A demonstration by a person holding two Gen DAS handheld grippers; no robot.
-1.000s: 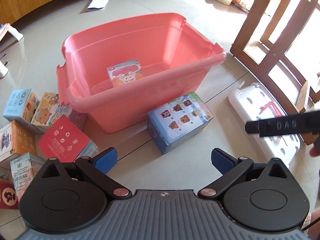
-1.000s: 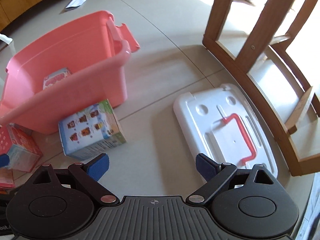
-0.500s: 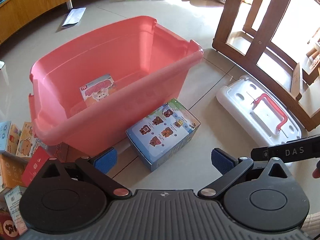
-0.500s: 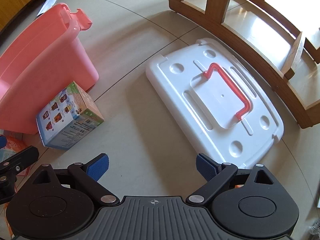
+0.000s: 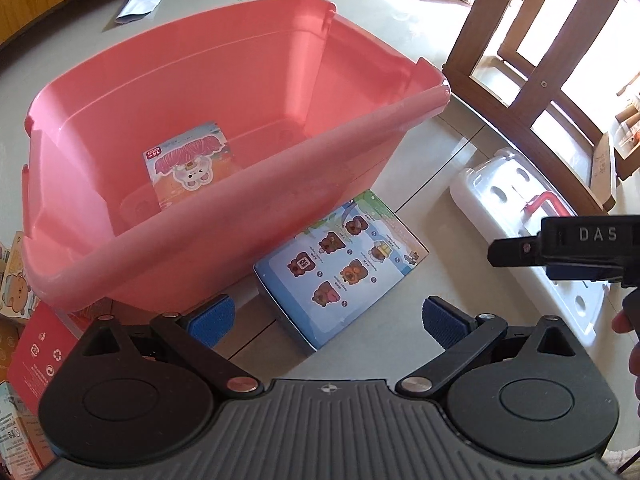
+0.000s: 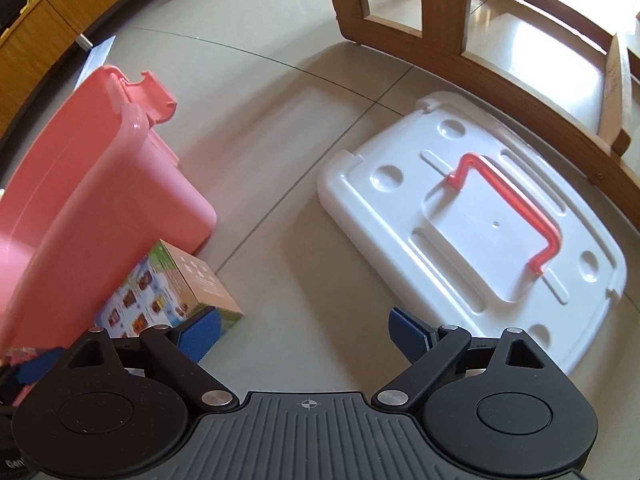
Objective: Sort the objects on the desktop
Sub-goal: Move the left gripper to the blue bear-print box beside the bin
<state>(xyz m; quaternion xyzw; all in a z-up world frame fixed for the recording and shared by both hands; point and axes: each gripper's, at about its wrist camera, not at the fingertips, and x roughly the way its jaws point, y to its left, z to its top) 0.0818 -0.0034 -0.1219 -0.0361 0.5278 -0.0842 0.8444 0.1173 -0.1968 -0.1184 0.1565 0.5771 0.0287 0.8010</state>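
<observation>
A pink plastic bin [image 5: 240, 184] [image 6: 80, 200] stands on the tiled floor with one small picture box [image 5: 188, 164] lying inside. A blue box printed with bears [image 5: 340, 264] [image 6: 168, 300] leans against the bin's near wall. My left gripper [image 5: 326, 320] hangs open just above and in front of that box, nothing between its fingers. My right gripper [image 6: 304, 332] is wide, its jaws closing a little, over bare floor between the bear box and the white lid [image 6: 472, 224]. It holds nothing. In the left wrist view the right gripper's black body [image 5: 580, 252] shows at the right.
The white lid [image 5: 520, 216] with a red handle lies flat right of the bin. A wooden chair frame [image 6: 480, 48] stands behind it. Several more small boxes [image 5: 36, 344] crowd the floor left of the bin. A wooden cabinet [image 6: 48, 28] runs along the back.
Both grippers have sunk toward the floor and come closer to the bear box. The right gripper has rolled, so the lid now fills more of its view.
</observation>
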